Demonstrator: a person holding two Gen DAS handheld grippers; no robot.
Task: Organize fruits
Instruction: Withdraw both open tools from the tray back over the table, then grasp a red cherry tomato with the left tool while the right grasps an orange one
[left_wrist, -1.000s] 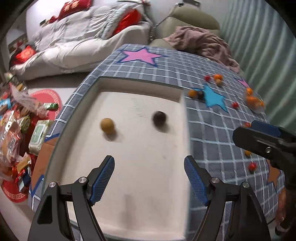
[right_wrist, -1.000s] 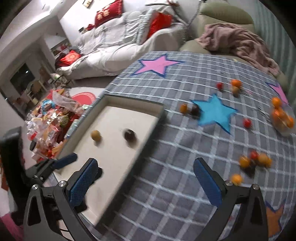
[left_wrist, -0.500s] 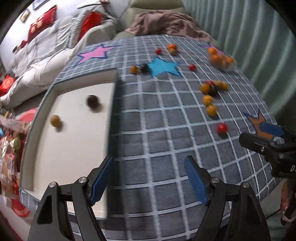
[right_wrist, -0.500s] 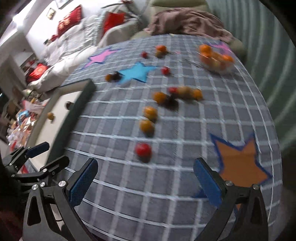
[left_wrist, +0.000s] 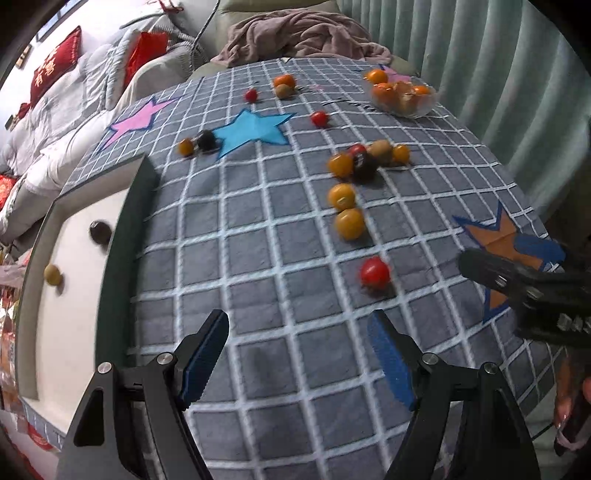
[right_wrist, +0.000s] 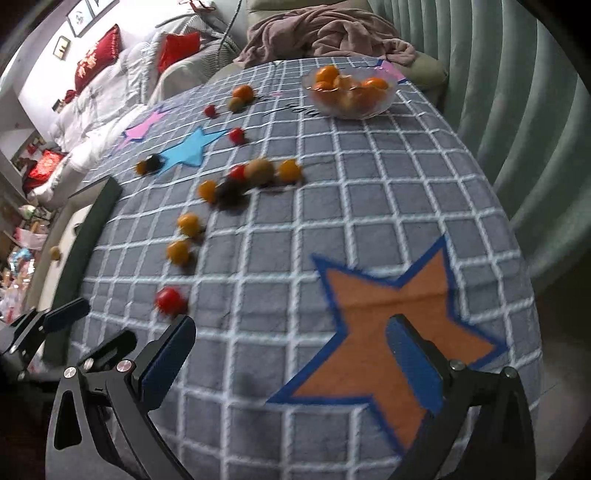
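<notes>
Several small fruits lie loose on the grey checked tablecloth. A red tomato lies nearest, just beyond my open, empty left gripper; it also shows in the right wrist view. Two yellow-orange fruits lie behind it, then a cluster with a dark fruit. A white tray at the left holds a dark fruit and a tan fruit. My right gripper is open and empty over the orange star.
A glass bowl of oranges stands at the far right of the table. More fruits lie near the blue star. A pink blanket and a sofa lie beyond. Snack packets cover the floor at left.
Both grippers have swung right, from over the tray to over the tablecloth with the loose fruits. Both stayed open and empty. The red tomato now lies close ahead of the left gripper.
</notes>
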